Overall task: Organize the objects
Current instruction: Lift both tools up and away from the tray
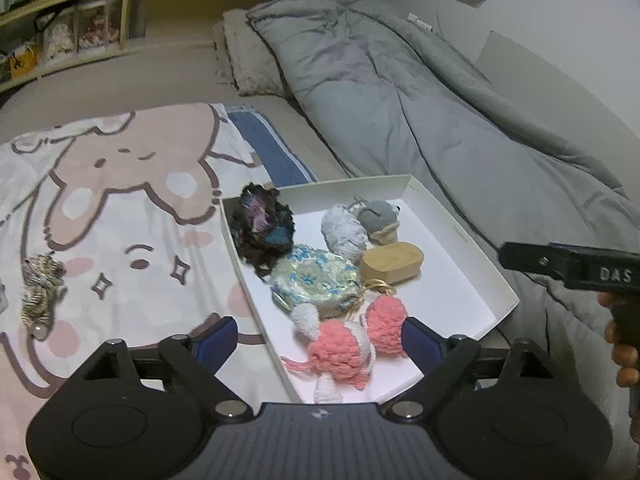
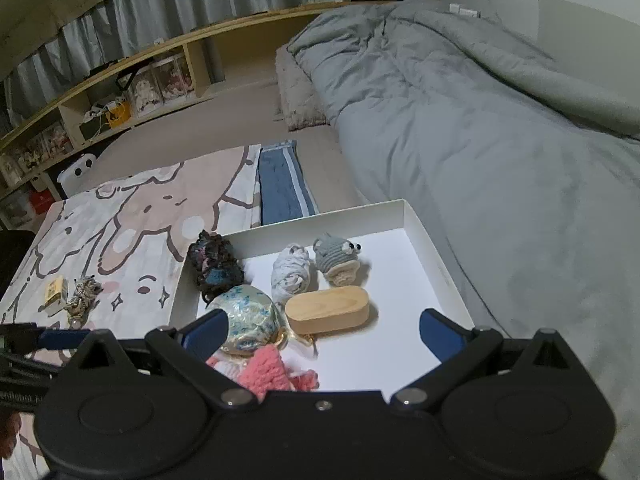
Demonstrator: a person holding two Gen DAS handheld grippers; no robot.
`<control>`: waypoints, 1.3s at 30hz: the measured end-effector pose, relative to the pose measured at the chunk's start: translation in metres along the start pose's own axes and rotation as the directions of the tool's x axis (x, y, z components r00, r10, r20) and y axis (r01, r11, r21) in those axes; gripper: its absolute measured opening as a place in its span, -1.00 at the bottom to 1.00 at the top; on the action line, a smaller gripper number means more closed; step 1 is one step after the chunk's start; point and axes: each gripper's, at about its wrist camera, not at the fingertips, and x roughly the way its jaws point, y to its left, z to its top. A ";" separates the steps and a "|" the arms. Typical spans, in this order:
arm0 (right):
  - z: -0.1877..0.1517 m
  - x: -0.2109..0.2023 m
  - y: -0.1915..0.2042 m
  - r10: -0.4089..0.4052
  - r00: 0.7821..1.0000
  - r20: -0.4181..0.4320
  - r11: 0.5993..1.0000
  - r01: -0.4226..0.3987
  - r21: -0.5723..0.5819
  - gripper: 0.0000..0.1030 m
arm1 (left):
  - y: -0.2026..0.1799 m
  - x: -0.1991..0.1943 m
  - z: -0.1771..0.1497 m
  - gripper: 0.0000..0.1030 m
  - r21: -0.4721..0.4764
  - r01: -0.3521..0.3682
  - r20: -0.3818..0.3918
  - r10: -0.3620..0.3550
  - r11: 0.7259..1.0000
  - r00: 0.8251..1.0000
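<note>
White cardboard box [image 1: 460, 236] sits on the bed. Both the left hand-held gripper [image 1: 320, 336] and the right hand-held gripper [image 2: 324, 330] are wide apart and hold nothing. Left of the box lies a stripy toy [image 1: 40, 288], its long side pointing away from us. Next, I think, come straight down over it, pinch across its thin middle, then lift slowly.

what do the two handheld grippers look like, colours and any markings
Both the left gripper and the right gripper are matte black plastic, with blue-padded jaws, silver pivot screws and round side housings. Seen from the left wrist, the right gripper's body carries white letters reading DAS.
</note>
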 end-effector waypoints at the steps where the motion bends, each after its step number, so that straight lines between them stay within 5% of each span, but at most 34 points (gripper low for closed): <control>1: -0.002 -0.004 0.001 0.000 1.000 0.005 1.000 0.000 0.000 1.00 | 0.001 -0.003 -0.001 0.78 0.002 -0.004 0.006 0.004 1.000 1.000; 19: -0.044 -0.041 0.016 -0.022 0.998 0.053 1.000 0.021 0.019 1.00 | 0.021 -0.042 -0.021 1.00 0.033 -0.096 0.118 0.091 0.995 0.989; 39: -0.053 -0.036 0.043 -0.012 0.997 0.078 1.000 0.013 -0.006 1.00 | 0.044 -0.052 -0.029 1.00 0.015 -0.079 0.154 0.076 0.997 0.985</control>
